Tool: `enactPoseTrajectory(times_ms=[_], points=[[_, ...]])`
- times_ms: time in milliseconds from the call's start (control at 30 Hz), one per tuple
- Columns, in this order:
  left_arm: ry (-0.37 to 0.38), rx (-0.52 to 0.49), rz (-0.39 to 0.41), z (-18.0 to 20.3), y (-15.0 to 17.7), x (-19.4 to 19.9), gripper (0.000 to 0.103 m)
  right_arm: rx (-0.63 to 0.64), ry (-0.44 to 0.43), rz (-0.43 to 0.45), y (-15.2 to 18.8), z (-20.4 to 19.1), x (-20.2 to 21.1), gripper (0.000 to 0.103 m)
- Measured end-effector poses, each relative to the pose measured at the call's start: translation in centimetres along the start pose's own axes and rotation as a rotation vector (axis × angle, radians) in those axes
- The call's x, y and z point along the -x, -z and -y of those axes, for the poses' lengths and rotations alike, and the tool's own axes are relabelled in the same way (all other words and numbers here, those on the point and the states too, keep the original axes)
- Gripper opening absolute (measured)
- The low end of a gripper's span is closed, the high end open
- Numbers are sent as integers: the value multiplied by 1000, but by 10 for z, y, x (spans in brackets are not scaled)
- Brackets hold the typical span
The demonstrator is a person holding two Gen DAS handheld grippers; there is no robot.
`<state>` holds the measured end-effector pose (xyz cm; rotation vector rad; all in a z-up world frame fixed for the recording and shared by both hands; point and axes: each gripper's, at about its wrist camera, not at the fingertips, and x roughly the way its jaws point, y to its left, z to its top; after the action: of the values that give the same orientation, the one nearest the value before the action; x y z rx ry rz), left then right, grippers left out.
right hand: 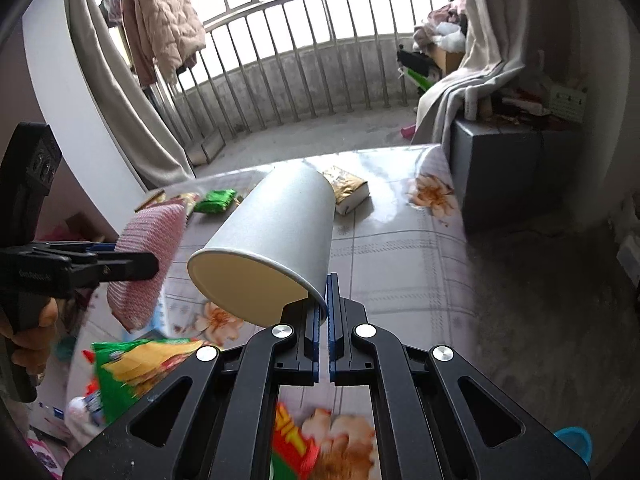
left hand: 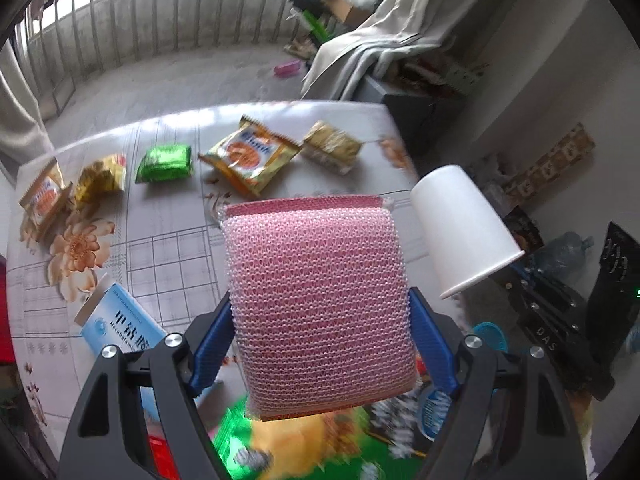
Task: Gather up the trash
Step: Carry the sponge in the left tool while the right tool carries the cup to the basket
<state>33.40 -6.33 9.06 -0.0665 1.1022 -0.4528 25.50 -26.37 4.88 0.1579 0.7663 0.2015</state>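
A pink mesh scouring sponge (left hand: 316, 248) is clamped flat between the blue pads of my left gripper (left hand: 320, 298), which is shut on it with jaws wide, above the table. From the right wrist view the same sponge (right hand: 148, 240) hangs at the left in that gripper (right hand: 128, 266), with a person's hand below it. A white paper cup (right hand: 276, 236) tilts mouth-down toward the camera, and my right gripper (right hand: 324, 286) is shut on its rim. The left wrist view shows the cup (left hand: 460, 228) lifted at the right, past the table's edge.
The table (left hand: 168, 248) has a floral cloth. On it lie an orange snack packet (left hand: 248, 156), a green packet (left hand: 164, 164), a yellow one (left hand: 100, 180), a beige one (left hand: 332, 146) and a blue-white box (left hand: 120, 328). A green chips bag (right hand: 136, 368) lies near. A dark cabinet (right hand: 504, 168) stands right.
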Motion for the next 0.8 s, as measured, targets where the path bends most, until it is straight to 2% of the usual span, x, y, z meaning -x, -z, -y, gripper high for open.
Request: enactPoseTrajectory(times_ms=[200,400,533,667,800], points=[[80,-61,62,43,19,46,79,-53,-18,46,20,16,60,2],[185,-144,77,107,48,58,79,-190,-7,82,67,56,118,2],[254,-208,72,159,74,49,79,-308,34,96,110,86,148,2],[371,-230,-2,217,102,23,79,-442,113,116,160,122,177,2],[379,-308,-46,279,128,-10,80,-605,190,130,214,164,200,2]])
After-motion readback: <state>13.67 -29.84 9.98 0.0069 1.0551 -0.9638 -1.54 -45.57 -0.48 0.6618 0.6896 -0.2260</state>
